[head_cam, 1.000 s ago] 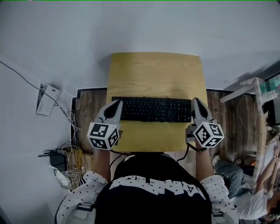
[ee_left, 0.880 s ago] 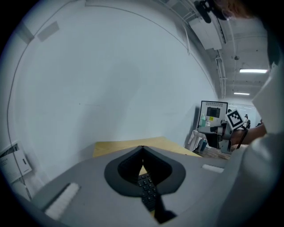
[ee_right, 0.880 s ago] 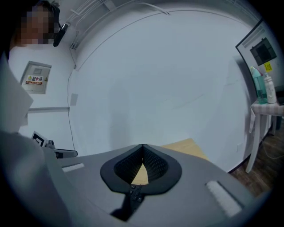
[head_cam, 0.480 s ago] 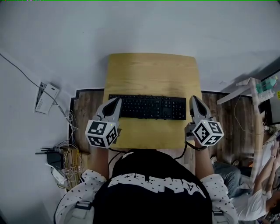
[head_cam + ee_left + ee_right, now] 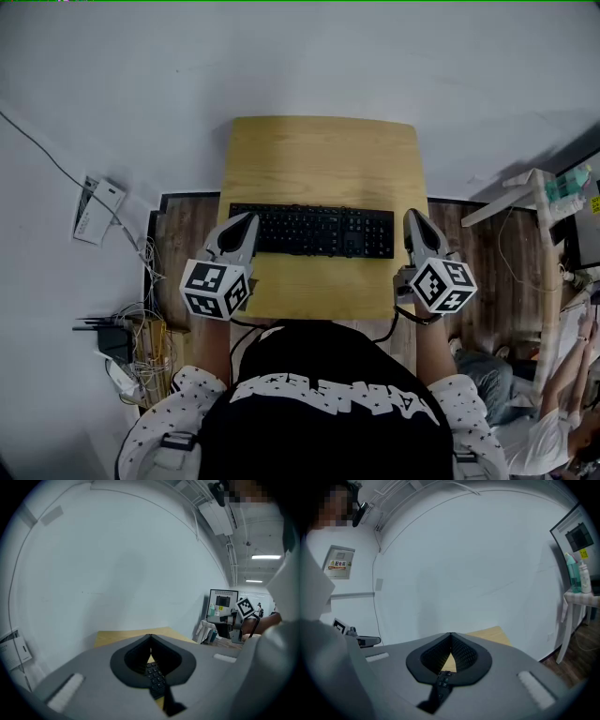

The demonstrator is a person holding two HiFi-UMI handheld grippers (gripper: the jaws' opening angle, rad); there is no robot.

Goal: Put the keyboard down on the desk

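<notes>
Black keyboard (image 5: 311, 232) crosswise over the pale wooden desk (image 5: 321, 155), left gripper (image 5: 249, 219) clamped on its left end, right gripper (image 5: 411, 217) clamped on its right end — jaw tips meeting in both gripper views, keys showing between them — lifted or resting, unclear.

Small rectangular desk of pale yellow wood (image 5: 319, 159) with rounded corners, far edge against the white wall (image 5: 319, 56), standing on a dark plank floor (image 5: 187, 234). Across its middle, parallel to the near edge, a long black keyboard (image 5: 311, 232), left end nearly at the desk's left edge, right end a little short of the right one. Resting on the wood or held just clear of it: cannot tell.
</notes>
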